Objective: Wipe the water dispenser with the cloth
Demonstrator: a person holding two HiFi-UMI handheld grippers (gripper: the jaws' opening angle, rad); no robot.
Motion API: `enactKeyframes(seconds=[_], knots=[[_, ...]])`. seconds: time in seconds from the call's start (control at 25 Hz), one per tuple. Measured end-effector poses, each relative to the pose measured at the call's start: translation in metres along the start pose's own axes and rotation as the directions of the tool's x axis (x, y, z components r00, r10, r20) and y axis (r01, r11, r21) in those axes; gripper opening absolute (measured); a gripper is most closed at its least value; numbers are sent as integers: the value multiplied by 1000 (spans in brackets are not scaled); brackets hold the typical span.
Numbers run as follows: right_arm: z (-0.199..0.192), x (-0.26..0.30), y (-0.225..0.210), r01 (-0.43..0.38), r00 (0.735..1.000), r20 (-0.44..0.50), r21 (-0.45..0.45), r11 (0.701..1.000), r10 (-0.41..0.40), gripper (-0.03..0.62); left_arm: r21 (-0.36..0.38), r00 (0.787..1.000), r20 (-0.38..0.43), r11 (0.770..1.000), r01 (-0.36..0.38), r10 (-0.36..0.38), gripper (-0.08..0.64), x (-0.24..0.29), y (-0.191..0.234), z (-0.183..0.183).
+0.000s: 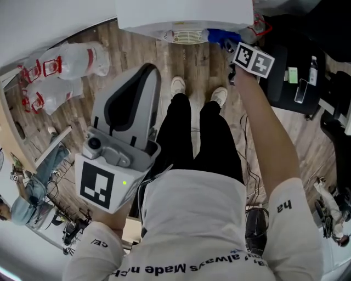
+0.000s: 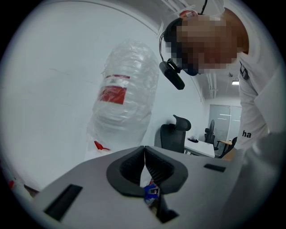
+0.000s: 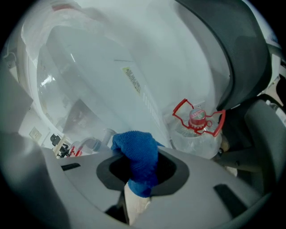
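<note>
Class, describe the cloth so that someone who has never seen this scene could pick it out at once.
Find the white water dispenser at the top of the head view. At its front edge, the right hand-held gripper is shut on the cloth. It is the only blue, fuzzy thing; the nearby bottles are clear plastic with red handles.

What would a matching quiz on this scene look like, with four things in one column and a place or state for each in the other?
Things
1. fuzzy blue cloth
2. grey left gripper
3. clear plastic water bottles with red handles
4. white water dispenser

Places or states
A. on the wooden floor, at the person's left
B. jaws together, holding nothing
C. pinched in the right gripper
D. straight ahead of the person's white shoes

Pairs: 1-C, 2-B, 3-A, 4-D
</note>
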State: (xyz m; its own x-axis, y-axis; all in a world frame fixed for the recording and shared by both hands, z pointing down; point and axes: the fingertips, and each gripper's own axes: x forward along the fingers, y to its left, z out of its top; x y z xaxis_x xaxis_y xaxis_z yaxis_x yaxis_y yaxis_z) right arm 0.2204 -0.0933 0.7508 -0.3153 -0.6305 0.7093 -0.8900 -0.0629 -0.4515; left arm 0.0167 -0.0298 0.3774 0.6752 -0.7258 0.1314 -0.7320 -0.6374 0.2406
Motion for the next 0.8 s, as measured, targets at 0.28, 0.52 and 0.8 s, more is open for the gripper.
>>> enactKeyframes(seconds=[0.28,0.52,0.8], knots=[[-18,25,-16,19,1000,-13,-3,1000,-19,97,8,1000,-9,1000,-3,3,20,2,9,-28],[-35,49,-31,35,999,-27,5,999,-35,97,11,1000,-8,1000,-4,4,20,3,18,-49],[-54,74,-48,54,998,-41,8,999,-54,97,15,1000,-20,1000,-17,17,20,4,32,-71]])
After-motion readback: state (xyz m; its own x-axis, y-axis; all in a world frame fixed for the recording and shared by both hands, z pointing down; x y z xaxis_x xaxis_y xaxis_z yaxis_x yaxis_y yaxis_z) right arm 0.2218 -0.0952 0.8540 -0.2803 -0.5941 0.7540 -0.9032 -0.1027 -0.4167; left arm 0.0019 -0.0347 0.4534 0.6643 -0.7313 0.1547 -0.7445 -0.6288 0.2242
